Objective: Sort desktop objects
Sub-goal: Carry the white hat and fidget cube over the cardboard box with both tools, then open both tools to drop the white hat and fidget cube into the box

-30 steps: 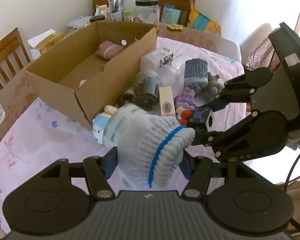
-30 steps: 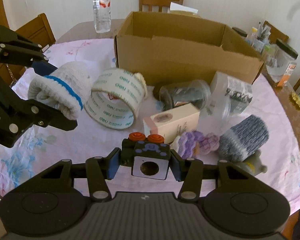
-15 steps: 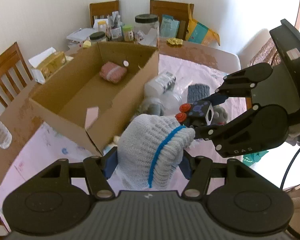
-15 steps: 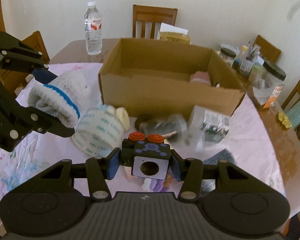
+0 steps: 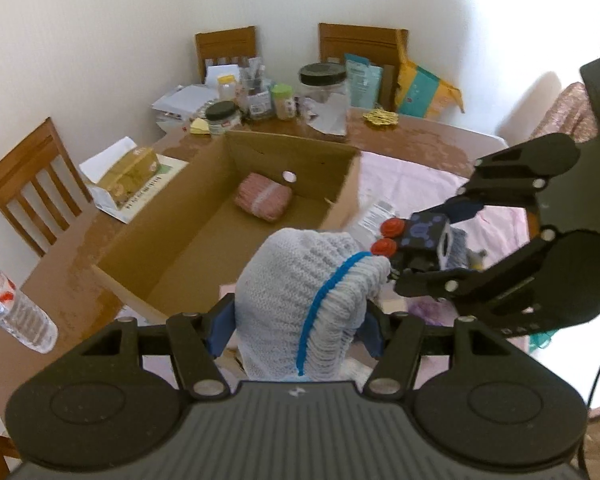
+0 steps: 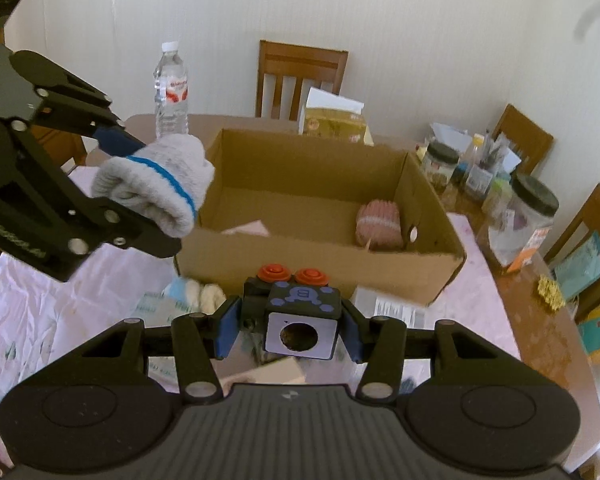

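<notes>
My left gripper point(image 5: 296, 326) is shut on a rolled grey knit sock with a blue stripe point(image 5: 304, 296), held in the air over the near rim of the open cardboard box point(image 5: 172, 252). The same sock point(image 6: 160, 184) shows at the left of the right wrist view, above the box's left corner. My right gripper point(image 6: 290, 330) is shut on a black toy cube with two red buttons point(image 6: 298, 314), raised just in front of the box point(image 6: 320, 264). A pink knit roll point(image 5: 264, 198) lies inside the box.
A water bottle point(image 6: 171, 90) stands behind the box, a tissue box point(image 5: 130, 178) beside it. Jars and small bottles point(image 5: 260, 96) crowd the far table corner. Tape, a plush and other items lie on the pink cloth point(image 6: 60, 312) under the grippers. Wooden chairs ring the table.
Both grippers have risen and moved toward the box, each still holding its object. The items on the cloth have dropped below and partly out of view.
</notes>
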The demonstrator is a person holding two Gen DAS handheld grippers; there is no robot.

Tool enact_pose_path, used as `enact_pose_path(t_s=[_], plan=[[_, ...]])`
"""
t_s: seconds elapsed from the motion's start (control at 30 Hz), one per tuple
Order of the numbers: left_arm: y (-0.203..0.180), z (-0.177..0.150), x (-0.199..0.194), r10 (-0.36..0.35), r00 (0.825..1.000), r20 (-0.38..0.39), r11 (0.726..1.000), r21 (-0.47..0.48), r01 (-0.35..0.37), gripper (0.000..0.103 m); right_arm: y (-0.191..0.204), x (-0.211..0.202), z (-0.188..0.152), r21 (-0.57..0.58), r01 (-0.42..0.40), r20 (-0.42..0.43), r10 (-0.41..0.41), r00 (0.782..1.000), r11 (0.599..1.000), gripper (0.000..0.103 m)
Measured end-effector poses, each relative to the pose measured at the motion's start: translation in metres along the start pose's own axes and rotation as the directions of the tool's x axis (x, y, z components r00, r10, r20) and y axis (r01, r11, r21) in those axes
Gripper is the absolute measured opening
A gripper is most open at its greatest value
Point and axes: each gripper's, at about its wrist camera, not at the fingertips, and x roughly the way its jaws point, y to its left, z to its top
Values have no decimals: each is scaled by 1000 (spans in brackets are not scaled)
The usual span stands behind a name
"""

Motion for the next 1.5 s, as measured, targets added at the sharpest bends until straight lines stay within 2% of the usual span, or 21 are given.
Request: enact_pose_path(t_s=[0.5,0.93,1.2,1.4,1.5], plan=[[38,30,27,91,996,-17,995,-39,-92,62,-18,24,50,-29,0,50,1,999,1000,57],[68,35,47,128,990,-57,986,-96,-133,62,-22,65,81,-56,-48,44,50,998,997,57],[74,37,57,133,989,-70,984,-109,-140,62,-19,84,82,-63,-72,9,73,997,995,57],[74,39,63,135,988,-82,985,-100,-142,62,-18,80,77,-62,-77,0,77,997,995,58],[73,40,67,131,988,-86,986,-96,-139,62,-21,73,75,-44,-71,8,71,997,997,63]])
